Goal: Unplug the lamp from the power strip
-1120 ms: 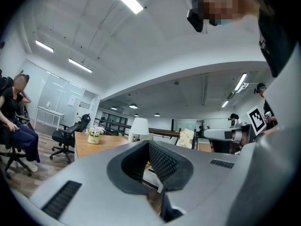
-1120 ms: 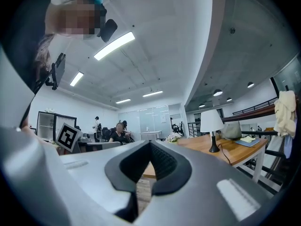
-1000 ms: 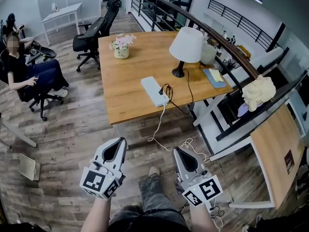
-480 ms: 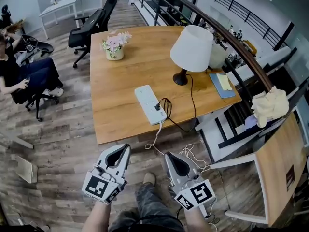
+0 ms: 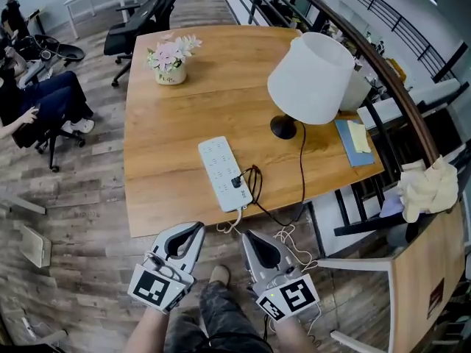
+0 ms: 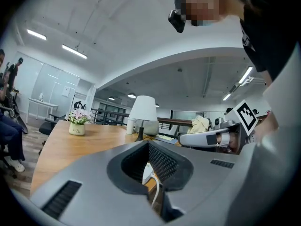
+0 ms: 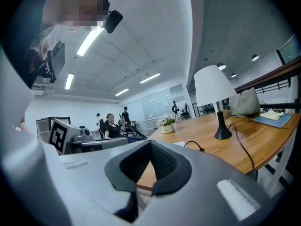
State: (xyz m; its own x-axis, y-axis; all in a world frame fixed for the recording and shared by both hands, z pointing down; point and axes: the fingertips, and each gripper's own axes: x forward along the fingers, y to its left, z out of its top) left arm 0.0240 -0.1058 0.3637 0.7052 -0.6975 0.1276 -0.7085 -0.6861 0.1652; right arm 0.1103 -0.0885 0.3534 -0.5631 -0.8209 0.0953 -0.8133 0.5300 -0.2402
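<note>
Sitting in power strip (image 5: 218, 162): lamp plug (image 5: 237, 182); small, rigid, likely snug; pinch body, not limp cord (image 5: 302, 160); left gripper (image 5: 196, 228), right gripper (image 5: 247, 235): jaws pressed together, empty.

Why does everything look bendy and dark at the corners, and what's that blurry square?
Left gripper view and right gripper view: wide-angle lens curves the ceiling, darkens corners; the mosaic square was added to hide a face. Head view: the table bows too.
</note>
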